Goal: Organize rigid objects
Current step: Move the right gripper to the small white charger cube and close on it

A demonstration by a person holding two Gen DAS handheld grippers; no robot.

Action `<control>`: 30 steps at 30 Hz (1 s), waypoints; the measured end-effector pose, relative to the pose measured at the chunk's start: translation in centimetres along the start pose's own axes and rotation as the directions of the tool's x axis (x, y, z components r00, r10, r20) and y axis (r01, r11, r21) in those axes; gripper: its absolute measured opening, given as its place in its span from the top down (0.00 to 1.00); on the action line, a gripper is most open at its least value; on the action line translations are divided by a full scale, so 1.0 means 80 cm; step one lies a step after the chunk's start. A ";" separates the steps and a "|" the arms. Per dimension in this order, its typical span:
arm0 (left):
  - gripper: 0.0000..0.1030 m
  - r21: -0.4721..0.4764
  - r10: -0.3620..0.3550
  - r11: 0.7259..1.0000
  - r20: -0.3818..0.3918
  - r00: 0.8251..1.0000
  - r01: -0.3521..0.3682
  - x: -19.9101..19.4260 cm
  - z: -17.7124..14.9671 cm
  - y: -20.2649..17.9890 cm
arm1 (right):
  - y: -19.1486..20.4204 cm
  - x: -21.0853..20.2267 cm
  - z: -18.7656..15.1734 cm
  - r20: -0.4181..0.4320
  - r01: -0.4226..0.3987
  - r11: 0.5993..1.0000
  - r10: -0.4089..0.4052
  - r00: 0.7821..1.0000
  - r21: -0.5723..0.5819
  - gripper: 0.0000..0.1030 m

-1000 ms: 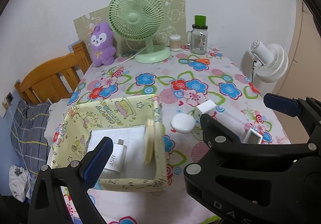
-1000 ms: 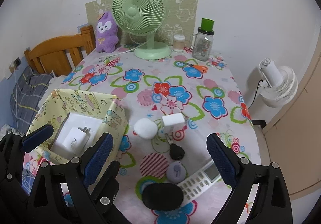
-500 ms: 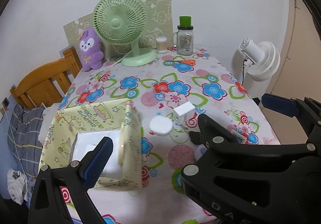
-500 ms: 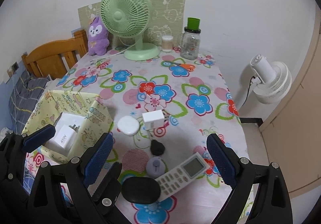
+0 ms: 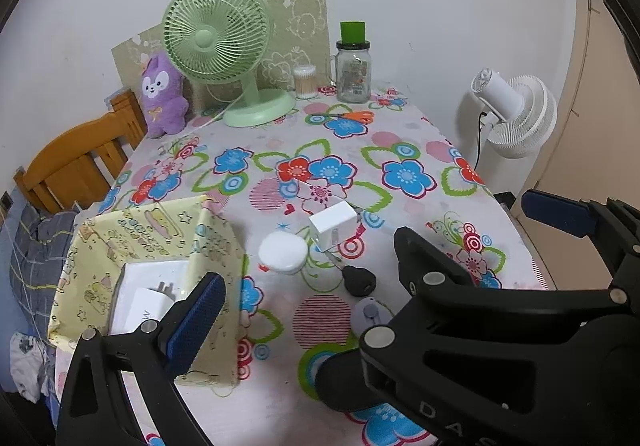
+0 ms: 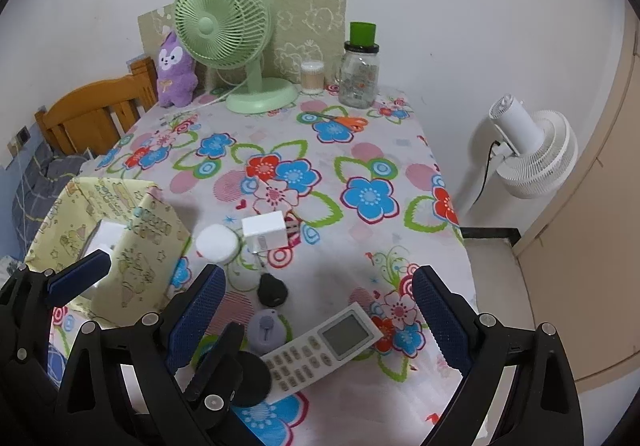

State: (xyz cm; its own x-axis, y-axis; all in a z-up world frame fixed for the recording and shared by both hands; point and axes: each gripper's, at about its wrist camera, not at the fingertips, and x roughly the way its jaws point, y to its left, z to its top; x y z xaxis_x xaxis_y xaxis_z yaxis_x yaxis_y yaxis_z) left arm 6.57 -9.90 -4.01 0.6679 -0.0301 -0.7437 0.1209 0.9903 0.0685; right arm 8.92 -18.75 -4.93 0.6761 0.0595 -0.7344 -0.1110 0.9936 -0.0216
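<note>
Floral cloth covered the surface (image 6: 360, 150), above which both tools were held with their fingers spread wide and nothing gripped: the right tool (image 6: 316, 310) over a white remote control (image 6: 324, 346), the left tool (image 5: 372, 262) nearer the yellow patterned box (image 5: 148, 230). Just beyond the remote were seen a grey tag (image 6: 266, 330), a black key fob (image 6: 273, 288), a round white case (image 6: 217, 243) and a white charger cube (image 6: 264, 232), while another white charger (image 5: 148, 310) lay inside the box. Farther back, by the wall, a green fan (image 6: 224, 26), a purple plush (image 6: 174, 72), a glass jar (image 6: 360, 72) and orange scissors (image 6: 344, 121) were set.
</note>
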 end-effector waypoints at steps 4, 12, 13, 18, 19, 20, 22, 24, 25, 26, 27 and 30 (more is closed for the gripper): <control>0.03 0.005 0.004 1.000 -0.008 1.000 -0.004 0.012 0.000 -0.009 | -0.010 0.011 -0.002 -0.006 -0.006 1.000 0.006 1.000 0.005 0.07; 0.03 0.003 -0.005 1.000 -0.004 1.000 0.005 0.030 -0.006 -0.017 | -0.018 0.030 -0.009 0.004 -0.008 1.000 0.008 1.000 -0.005 0.07; 0.03 0.000 -0.005 1.000 -0.006 1.000 0.005 0.034 -0.008 -0.017 | -0.018 0.033 -0.010 0.003 -0.009 1.000 0.009 1.000 -0.010 0.07; 0.03 -0.019 0.040 0.999 0.005 0.999 -0.040 0.045 -0.014 -0.021 | -0.022 0.051 -0.016 0.000 -0.039 0.999 0.039 0.999 -0.016 0.07; 0.03 -0.026 0.043 0.999 0.004 0.999 -0.043 0.049 -0.015 -0.022 | -0.023 0.055 -0.016 -0.002 -0.043 0.999 0.043 0.999 -0.014 0.07; 0.03 -0.033 0.041 0.999 0.003 0.999 -0.041 0.052 -0.016 -0.023 | -0.026 0.059 -0.017 -0.001 -0.051 0.999 0.051 0.999 -0.013 0.07; 0.03 -0.050 0.024 0.998 -0.004 1.000 -0.025 0.059 -0.015 -0.027 | -0.030 0.066 -0.017 -0.010 -0.057 0.998 0.057 0.998 -0.010 0.07; 0.03 -0.056 0.017 0.998 -0.011 1.000 -0.018 0.067 -0.014 -0.031 | -0.035 0.075 -0.016 -0.022 -0.061 0.998 0.061 0.998 -0.012 0.07; 0.03 -0.056 0.026 0.998 -0.014 1.000 -0.027 0.073 -0.014 -0.032 | -0.037 0.079 -0.016 -0.025 -0.060 0.998 0.060 0.998 -0.016 0.07; 0.03 -0.056 0.031 0.998 -0.015 0.999 -0.032 0.075 -0.013 -0.033 | -0.039 0.085 -0.015 -0.028 -0.061 0.998 0.060 0.998 -0.020 0.07; 0.03 -0.056 0.044 0.997 -0.018 0.999 -0.045 0.080 -0.013 -0.034 | -0.040 0.088 -0.016 -0.029 -0.062 0.998 0.061 0.998 -0.022 0.07; 0.03 -0.054 0.074 0.996 -0.021 0.997 -0.075 0.091 -0.013 -0.034 | -0.040 0.101 -0.014 -0.037 -0.070 0.997 0.068 0.997 -0.036 0.07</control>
State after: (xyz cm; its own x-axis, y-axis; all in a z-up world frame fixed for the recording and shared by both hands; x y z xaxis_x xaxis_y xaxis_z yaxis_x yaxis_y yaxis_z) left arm 10.29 -12.65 -10.29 0.6593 0.0458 -0.7505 0.0306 0.9957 0.0876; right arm 13.90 -21.59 -11.56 0.6395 0.1235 -0.7588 -0.1838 0.9829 0.0051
